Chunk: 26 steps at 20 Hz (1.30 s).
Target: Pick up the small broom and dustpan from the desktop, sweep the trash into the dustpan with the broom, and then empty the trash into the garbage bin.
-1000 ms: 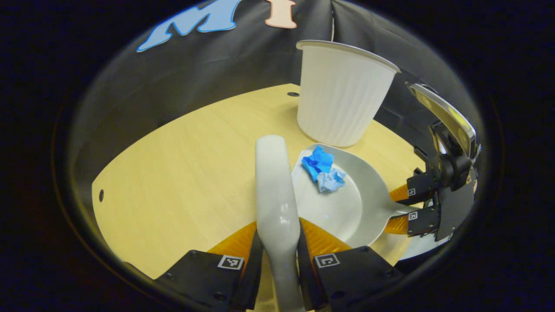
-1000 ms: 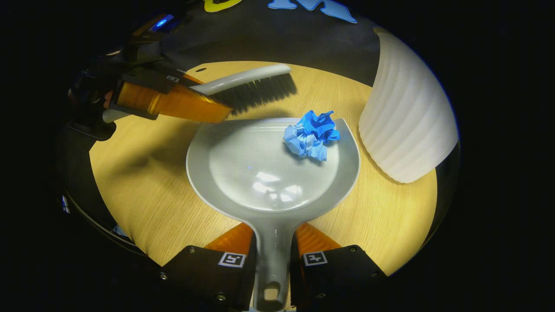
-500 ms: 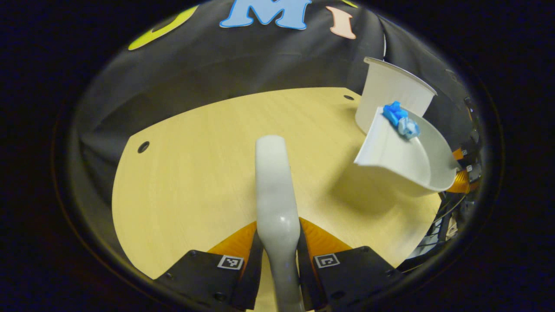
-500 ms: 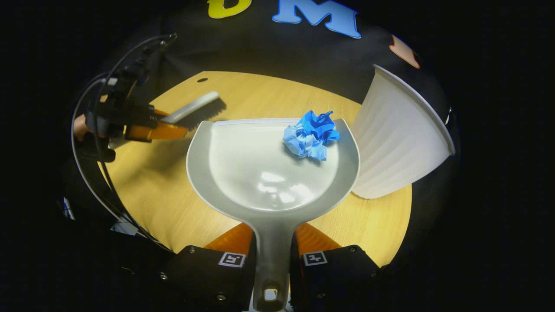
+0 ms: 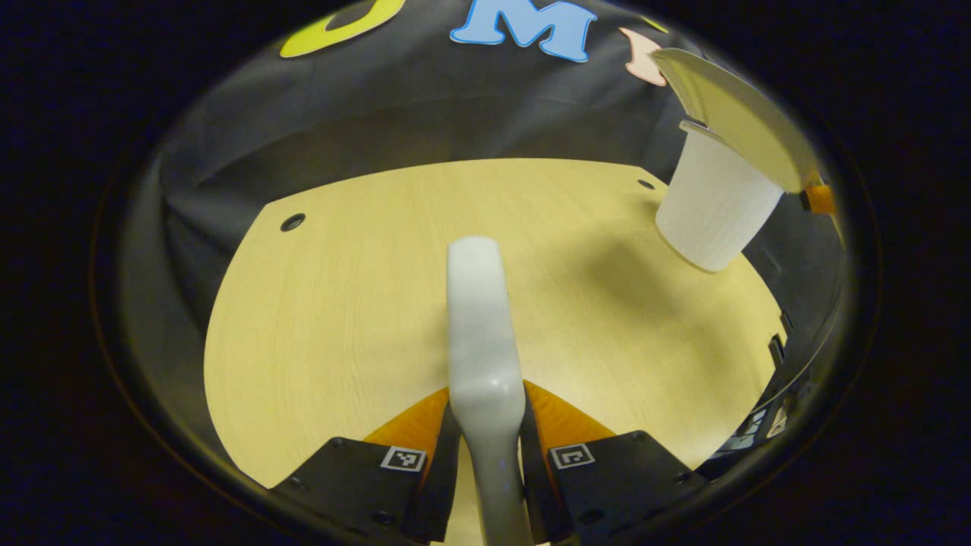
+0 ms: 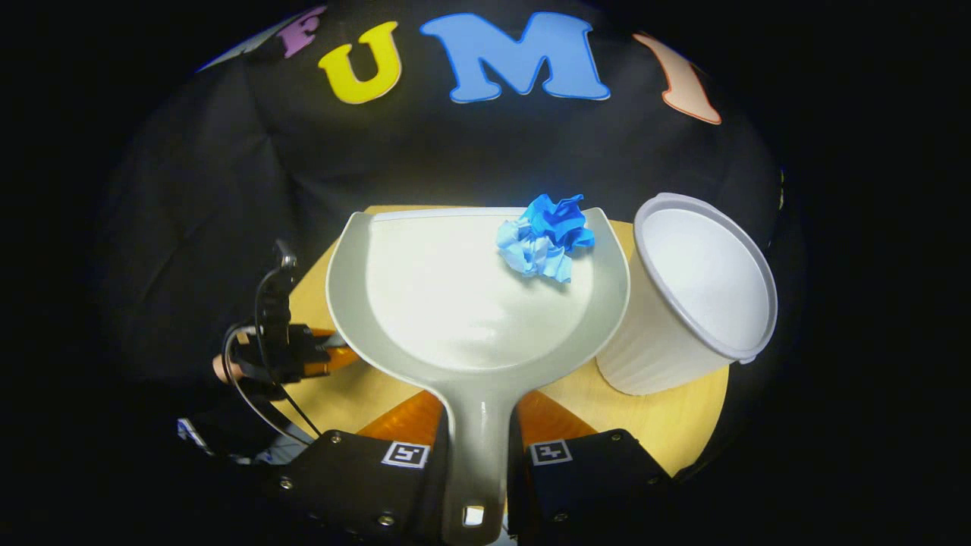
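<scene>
- Left hand-held gripper (image 5: 486, 425): both fingers are clamped on the handle of one small broom (image 5: 479, 318). The broom's back faces the camera and its bristles cannot be seen in the left gripper view. The handle's lower end is cut off at the picture's edge.
- Right hand-held gripper (image 6: 473, 447): both fingers are clamped on the handle of one grey dustpan (image 6: 455, 303), which is lifted above the table (image 6: 667, 417).
- Trash: one crumpled wad of blue paper (image 6: 545, 236) lies in the dustpan near its front lip, toward the right corner. Whether it is one sheet or two in different blues cannot be told.
- Garbage bin (image 6: 694, 292): one white ribbed bin stands on the table just beside the dustpan's right edge; its inside is bare as far as can be seen.
- In the left gripper view the dustpan (image 5: 740, 117) shows from below at the upper right, tilted over the bin (image 5: 713, 205), covering part of its rim.
- In the right gripper view the left hand-held gripper (image 6: 303, 356) is small, low left, largely hidden behind the dustpan; a fingertip of the person's hand (image 6: 220, 369) shows beside it.
</scene>
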{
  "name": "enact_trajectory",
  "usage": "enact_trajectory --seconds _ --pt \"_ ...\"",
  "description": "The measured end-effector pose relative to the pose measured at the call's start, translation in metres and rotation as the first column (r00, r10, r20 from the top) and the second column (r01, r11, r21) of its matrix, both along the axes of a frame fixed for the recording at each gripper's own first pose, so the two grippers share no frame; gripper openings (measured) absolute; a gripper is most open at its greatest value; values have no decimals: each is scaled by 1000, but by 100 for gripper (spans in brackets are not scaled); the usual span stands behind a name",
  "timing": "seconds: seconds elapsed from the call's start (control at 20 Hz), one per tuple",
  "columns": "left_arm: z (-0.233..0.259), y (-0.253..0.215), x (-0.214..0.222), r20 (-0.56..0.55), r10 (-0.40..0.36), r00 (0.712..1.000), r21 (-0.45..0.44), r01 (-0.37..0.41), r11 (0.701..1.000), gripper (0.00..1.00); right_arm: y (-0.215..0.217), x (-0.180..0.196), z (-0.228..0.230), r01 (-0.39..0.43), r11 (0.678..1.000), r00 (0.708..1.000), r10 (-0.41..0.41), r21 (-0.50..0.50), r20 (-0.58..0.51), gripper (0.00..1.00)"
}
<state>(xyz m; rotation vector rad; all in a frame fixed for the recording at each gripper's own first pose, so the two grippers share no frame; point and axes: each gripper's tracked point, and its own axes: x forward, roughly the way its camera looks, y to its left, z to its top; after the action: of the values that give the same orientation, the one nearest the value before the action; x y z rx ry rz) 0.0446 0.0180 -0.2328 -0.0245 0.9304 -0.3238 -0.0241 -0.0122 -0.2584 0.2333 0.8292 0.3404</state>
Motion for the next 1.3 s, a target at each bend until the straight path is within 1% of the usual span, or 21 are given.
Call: enact_trajectory --seconds 0.15,0.3,0.35,0.4,0.45,0.55,0.6,0.65,0.7,0.75,0.8,0.85,0.9,0.95,1.0,1.05,1.1,1.15,1.2,1.25,1.3 --pt "4 5 -3 0 22 1000 -5 -22 1000 45 1 1 6 119 989 993 -121 90 15 34" --pt "5 13 -9 -4 33 999 11 -33 999 47 3 1 10 232 946 971 -240 227 7 34" --pt "7 12 -10 -6 35 999 12 -35 999 47 2 2 15 265 925 961 -276 272 3 34" --pt "7 13 -12 -8 38 999 14 -37 999 43 -3 6 24 294 902 951 -310 317 -2 34" --pt "6 12 -15 -8 38 999 16 -38 999 45 -6 10 31 324 873 939 -343 364 -12 34" --pt "10 10 -17 -4 39 999 16 -39 999 47 -15 17 46 376 801 914 -403 466 -45 34" --pt "10 7 -16 -2 40 999 12 -40 999 45 -14 18 48 398 757 901 -429 518 -67 34" --pt "9 4 -18 -2 40 999 7 -40 999 45 -16 21 53 417 705 888 -450 574 -92 34" --pt "10 4 -20 -3 38 999 4 -38 999 43 -17 23 57 433 644 875 -468 630 -122 34" --pt "8 2 -22 -3 36 999 6 -36 999 44 -20 25 64 447 552 860 -482 704 -167 34" --pt "9 1 -24 -2 31 1000 9 -31 999 44 -24 27 69 451 488 851 -488 747 -195 34" --pt "10 0 -26 0 30 1000 9 -30 1000 45 -28 27 73 456 434 842 -494 777 -219 34" --pt "11 -2 -27 2 31 1000 3 -31 1000 46 -33 28 77 460 368 829 -505 808 -242 34" --pt "13 -4 -29 2 31 1000 0 -31 1000 47 -34 28 79 463 321 817 -516 827 -257 33" --pt "12 -6 -30 2 28 1000 0 -28 1000 46 -32 29 79 460 285 810 -523 841 -265 34" --pt "12 -6 -32 1 23 1000 1 -23 1000 44 -32 30 81 456 242 803 -527 856 -279 34" --pt "13 -8 -36 1 17 1000 4 -17 1000 43 -30 31 84 442 174 797 -527 880 -296 34" --pt "13 -8 -38 0 12 1000 5 -12 1000 48 -30 33 91 411 79 795 -519 908 -314 34" --pt "14 -9 -40 -2 8 1000 4 -8 1000 43 -33 33 95 386 8 795 -510 922 -328 34" --pt "13 -11 -43 -3 7 1000 2 -7 1000 43 -38 33 98 367 -46 796 -500 929 -340 34" --pt "14 -13 -43 0 4 1000 -1 -4 1000 43 -37 31 99 354 -76 800 -491 932 -344 33"
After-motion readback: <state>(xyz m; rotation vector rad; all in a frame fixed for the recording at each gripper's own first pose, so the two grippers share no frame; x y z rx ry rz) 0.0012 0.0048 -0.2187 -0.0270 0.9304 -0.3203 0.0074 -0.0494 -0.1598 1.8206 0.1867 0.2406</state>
